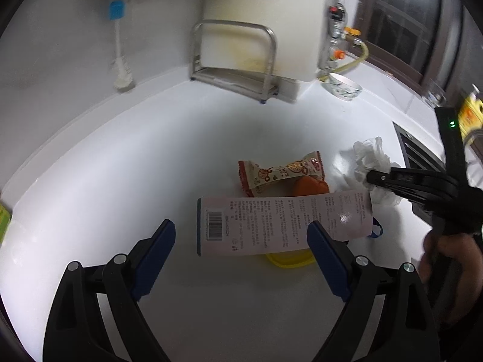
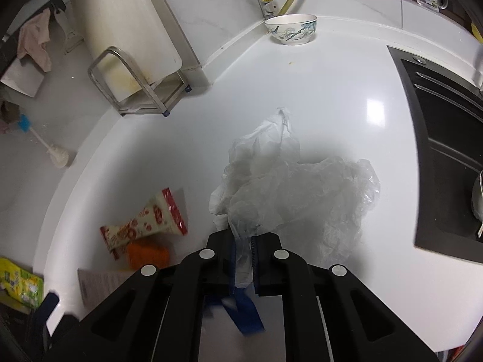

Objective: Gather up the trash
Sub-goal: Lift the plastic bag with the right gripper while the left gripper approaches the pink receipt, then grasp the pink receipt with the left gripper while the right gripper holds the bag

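My right gripper (image 2: 243, 242) is shut on a crumpled clear plastic bag (image 2: 289, 187) that lies on the white counter; the same bag (image 1: 371, 163) shows in the left wrist view, pinched by the right gripper (image 1: 369, 178). My left gripper (image 1: 241, 238) is open and empty, just in front of a white printed packet with a barcode (image 1: 280, 223). Behind the packet lie a red-and-cream snack wrapper (image 1: 280, 175) and an orange piece (image 1: 311, 187). The wrapper (image 2: 145, 226) and the orange piece (image 2: 148, 255) also show in the right wrist view, left of the gripper.
A metal rack holding a white cutting board (image 1: 235, 60) stands at the back wall, a patterned bowl (image 2: 291, 28) beside it. A dark sink (image 2: 446, 157) lies to the right. A yellow lid (image 1: 289, 259) lies under the packet. A blue-handled brush (image 1: 119, 48) leans on the left wall.
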`<control>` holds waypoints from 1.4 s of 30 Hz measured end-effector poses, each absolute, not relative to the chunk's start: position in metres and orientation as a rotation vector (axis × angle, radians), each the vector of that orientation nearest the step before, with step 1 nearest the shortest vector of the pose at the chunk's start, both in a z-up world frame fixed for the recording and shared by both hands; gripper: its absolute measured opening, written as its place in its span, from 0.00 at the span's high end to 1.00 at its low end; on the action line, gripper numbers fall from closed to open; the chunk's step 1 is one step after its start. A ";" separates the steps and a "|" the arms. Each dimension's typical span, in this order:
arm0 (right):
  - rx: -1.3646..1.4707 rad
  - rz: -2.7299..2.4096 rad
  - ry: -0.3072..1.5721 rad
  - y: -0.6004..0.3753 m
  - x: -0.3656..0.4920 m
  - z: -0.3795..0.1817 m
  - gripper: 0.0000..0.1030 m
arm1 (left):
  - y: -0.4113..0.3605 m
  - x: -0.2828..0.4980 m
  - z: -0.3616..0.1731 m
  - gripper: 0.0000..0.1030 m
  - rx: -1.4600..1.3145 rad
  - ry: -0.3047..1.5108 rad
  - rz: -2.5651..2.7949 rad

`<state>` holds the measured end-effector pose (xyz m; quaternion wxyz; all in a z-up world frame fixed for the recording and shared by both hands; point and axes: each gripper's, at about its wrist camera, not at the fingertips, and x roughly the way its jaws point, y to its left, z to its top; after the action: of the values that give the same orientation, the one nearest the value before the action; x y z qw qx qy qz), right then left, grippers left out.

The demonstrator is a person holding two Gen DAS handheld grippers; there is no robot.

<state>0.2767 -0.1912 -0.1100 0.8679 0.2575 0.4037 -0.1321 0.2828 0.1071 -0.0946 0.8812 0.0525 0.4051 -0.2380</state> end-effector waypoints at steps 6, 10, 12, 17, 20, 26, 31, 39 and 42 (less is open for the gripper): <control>0.591 -0.252 0.839 -0.198 0.244 -0.105 0.92 | 0.100 0.283 -0.092 0.15 0.238 0.762 -0.615; 0.629 -0.240 0.834 -0.199 0.219 -0.105 0.92 | 0.092 0.282 -0.090 0.15 0.346 0.686 -0.731; 0.647 -0.237 0.839 -0.200 0.207 -0.105 0.92 | 0.089 0.283 -0.091 0.15 0.394 0.666 -0.790; 0.683 -0.232 0.840 -0.202 0.179 -0.099 0.92 | 0.078 0.289 -0.101 0.15 0.540 0.648 -0.937; 0.687 -0.225 0.837 -0.199 0.165 -0.092 0.92 | 0.070 0.291 -0.111 0.15 0.645 0.627 -0.991; 0.693 -0.215 0.829 -0.192 0.149 -0.082 0.92 | 0.059 0.291 -0.129 0.15 0.781 0.620 -1.090; 0.690 -0.205 0.822 -0.186 0.145 -0.078 0.92 | 0.054 0.295 -0.131 0.15 0.776 0.645 -1.142; 0.695 -0.197 0.817 -0.182 0.140 -0.076 0.92 | 0.054 0.303 -0.132 0.15 0.749 0.681 -1.167; 0.699 -0.195 0.816 -0.181 0.140 -0.076 0.92 | 0.056 0.306 -0.132 0.16 0.749 0.689 -1.179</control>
<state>0.1397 -0.1808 -0.0757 0.8546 0.3324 0.3880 -0.0925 0.3056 0.0555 -0.1317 0.7118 0.3378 0.3109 -0.5315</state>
